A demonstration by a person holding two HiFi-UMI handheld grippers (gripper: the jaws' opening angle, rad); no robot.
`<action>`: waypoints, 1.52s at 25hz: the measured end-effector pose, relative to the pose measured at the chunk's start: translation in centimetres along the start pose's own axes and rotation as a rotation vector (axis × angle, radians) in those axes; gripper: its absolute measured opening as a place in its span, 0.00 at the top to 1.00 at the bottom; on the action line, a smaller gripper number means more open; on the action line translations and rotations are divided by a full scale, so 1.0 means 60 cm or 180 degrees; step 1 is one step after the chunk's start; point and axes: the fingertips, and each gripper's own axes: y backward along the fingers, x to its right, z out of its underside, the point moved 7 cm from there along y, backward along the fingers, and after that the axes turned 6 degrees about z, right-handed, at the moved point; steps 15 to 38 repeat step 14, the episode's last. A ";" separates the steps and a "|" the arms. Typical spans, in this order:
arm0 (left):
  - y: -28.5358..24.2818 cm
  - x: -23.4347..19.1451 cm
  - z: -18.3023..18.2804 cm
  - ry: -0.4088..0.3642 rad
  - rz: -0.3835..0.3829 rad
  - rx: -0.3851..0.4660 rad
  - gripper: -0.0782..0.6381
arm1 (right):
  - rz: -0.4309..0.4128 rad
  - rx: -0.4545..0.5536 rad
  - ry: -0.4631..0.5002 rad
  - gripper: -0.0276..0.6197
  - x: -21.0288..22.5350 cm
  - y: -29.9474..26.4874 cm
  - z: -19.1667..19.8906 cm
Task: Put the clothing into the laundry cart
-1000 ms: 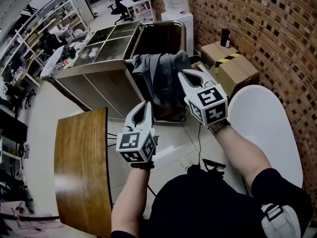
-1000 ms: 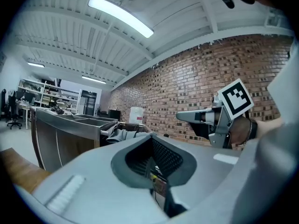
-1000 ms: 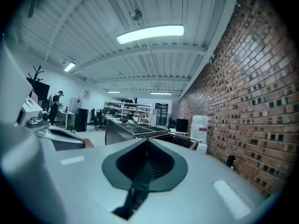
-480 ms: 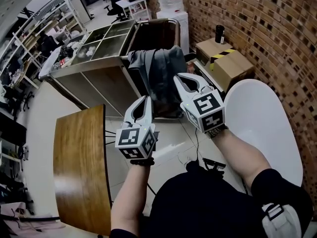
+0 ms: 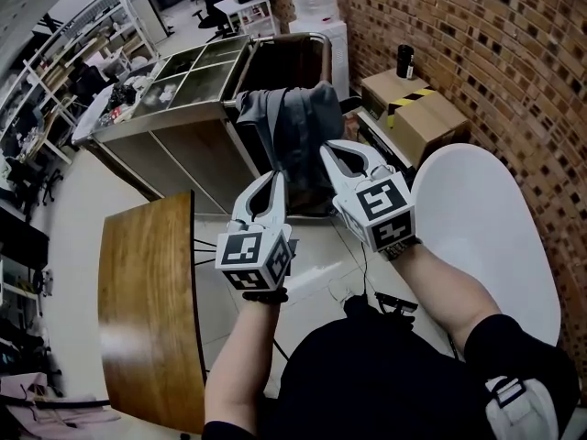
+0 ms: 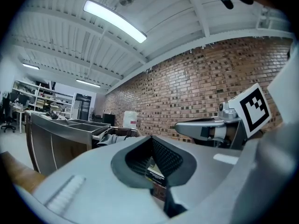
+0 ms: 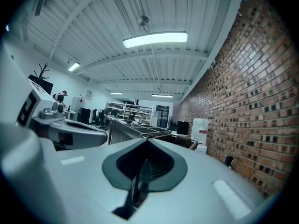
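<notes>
The right claw (image 5: 323, 146) has been drawing back toward the person. It and the left claw (image 5: 276, 178) are both pressing shut on nothing. One grey garment (image 5: 295, 126) is hanging just ahead of the right tip, over the rim of the one laundry cart (image 5: 292, 62), hiding most of its inside.

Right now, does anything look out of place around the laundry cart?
Yes: the grey clothing is draped over the near rim of the cart, with much of it hanging down the outside instead of lying inside. Nothing else stands out.
</notes>
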 end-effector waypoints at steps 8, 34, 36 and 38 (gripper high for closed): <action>-0.003 0.014 -0.002 0.0007 0.0038 0.0010 0.89 | 0.0004 0.0015 0.0062 0.96 -0.005 0.012 -0.001; -0.007 0.024 -0.002 0.0001 0.0053 0.0001 0.89 | -0.0001 0.0026 0.0076 0.96 -0.003 0.024 -0.009; -0.007 0.024 -0.002 0.0001 0.0053 0.0001 0.89 | -0.0001 0.0026 0.0076 0.96 -0.003 0.024 -0.009; -0.007 0.024 -0.002 0.0001 0.0053 0.0001 0.89 | -0.0001 0.0026 0.0076 0.96 -0.003 0.024 -0.009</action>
